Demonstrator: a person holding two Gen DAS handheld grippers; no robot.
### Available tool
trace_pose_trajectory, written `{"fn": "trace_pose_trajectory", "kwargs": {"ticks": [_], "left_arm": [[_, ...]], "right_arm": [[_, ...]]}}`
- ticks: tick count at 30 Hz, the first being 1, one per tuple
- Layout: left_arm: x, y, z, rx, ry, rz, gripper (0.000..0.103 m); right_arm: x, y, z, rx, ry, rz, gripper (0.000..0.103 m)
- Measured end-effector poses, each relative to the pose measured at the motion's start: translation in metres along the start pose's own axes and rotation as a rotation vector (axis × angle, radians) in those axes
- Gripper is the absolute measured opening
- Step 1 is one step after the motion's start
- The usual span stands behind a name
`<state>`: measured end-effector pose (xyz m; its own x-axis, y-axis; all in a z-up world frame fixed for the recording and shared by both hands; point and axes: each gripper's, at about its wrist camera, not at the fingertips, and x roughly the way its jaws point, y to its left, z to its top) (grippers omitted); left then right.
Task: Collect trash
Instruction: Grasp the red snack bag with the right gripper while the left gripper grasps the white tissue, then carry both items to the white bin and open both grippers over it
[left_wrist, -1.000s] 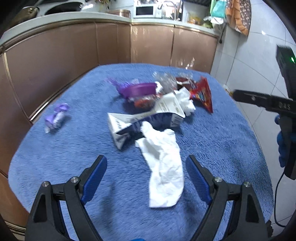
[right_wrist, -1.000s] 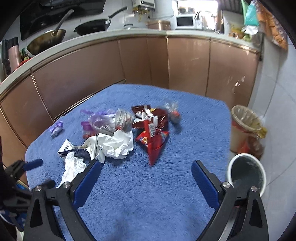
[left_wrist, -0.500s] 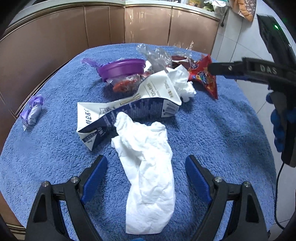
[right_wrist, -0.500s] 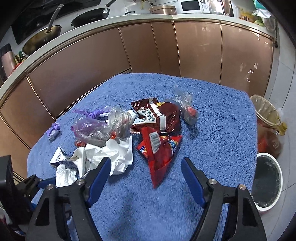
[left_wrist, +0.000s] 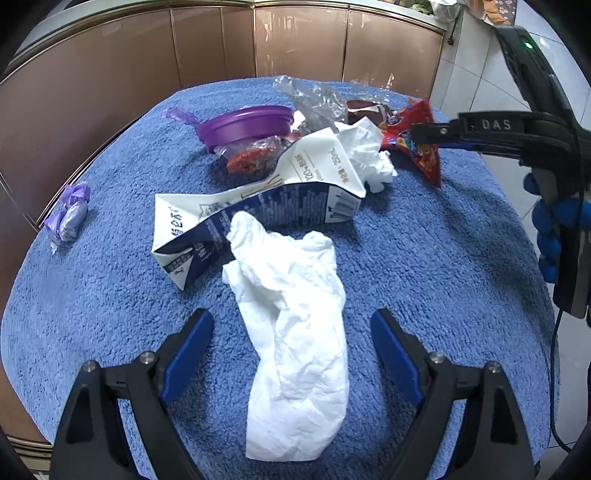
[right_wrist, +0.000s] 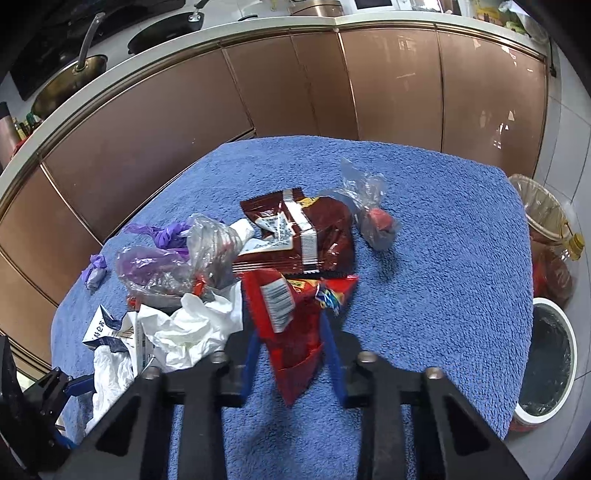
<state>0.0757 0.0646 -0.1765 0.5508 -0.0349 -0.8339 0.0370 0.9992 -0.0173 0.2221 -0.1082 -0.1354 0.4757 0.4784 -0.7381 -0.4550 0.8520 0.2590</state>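
At lower centre of the right wrist view, the right hand-held gripper (right_wrist: 291, 343) is clenching a red snack bag (right_wrist: 291, 314), its jaws having just been closing. The left hand-held gripper (left_wrist: 291, 343) is hanging released, straddling a white tissue (left_wrist: 295, 332) on the blue-covered surface (left_wrist: 424, 258).

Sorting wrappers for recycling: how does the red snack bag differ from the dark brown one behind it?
The red snack bag is bright and tapers to a point; the brown snack bag is dark and broad. The red one sits between the right gripper jaws; the brown one lies untouched. Both are glossy, with barcodes.
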Motion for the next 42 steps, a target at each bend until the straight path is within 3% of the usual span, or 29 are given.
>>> {"fn": "trace_pose_trajectory", "kwargs": {"ticks": [1, 3, 8, 14, 22, 27, 33, 42], "left_arm": [[-0.001, 0.000, -0.001, -0.004, -0.002, 0.001, 0.086], [-0.001, 0.000, -0.002, -0.008, -0.006, 0.008, 0.084], [-0.013, 0.008, -0.006, -0.040, -0.026, 0.012, 0.048], [-0.027, 0.021, -0.010, -0.069, -0.037, 0.010, 0.016], [-0.068, 0.025, -0.009, -0.050, -0.108, 0.029, 0.011], [-0.082, -0.001, 0.019, 0.009, -0.148, -0.002, 0.010], [-0.083, -0.068, 0.066, 0.140, -0.168, -0.105, 0.010], [-0.021, -0.224, 0.157, 0.321, -0.074, -0.323, 0.010]], "right_arm": [[-0.003, -0.001, -0.001, 0.003, -0.005, 0.000, 0.013], [-0.011, -0.004, -0.003, 0.007, -0.017, -0.007, 0.010], [-0.030, -0.004, -0.012, 0.004, -0.045, -0.013, 0.009], [-0.062, 0.000, -0.027, 0.006, -0.088, -0.013, 0.008], [-0.112, 0.006, -0.050, 0.007, -0.157, -0.034, 0.007], [-0.150, -0.011, -0.058, 0.048, -0.223, -0.075, 0.007], [-0.191, -0.051, -0.067, 0.129, -0.300, -0.173, 0.007], [-0.200, -0.152, -0.087, 0.307, -0.304, -0.385, 0.007]]}}
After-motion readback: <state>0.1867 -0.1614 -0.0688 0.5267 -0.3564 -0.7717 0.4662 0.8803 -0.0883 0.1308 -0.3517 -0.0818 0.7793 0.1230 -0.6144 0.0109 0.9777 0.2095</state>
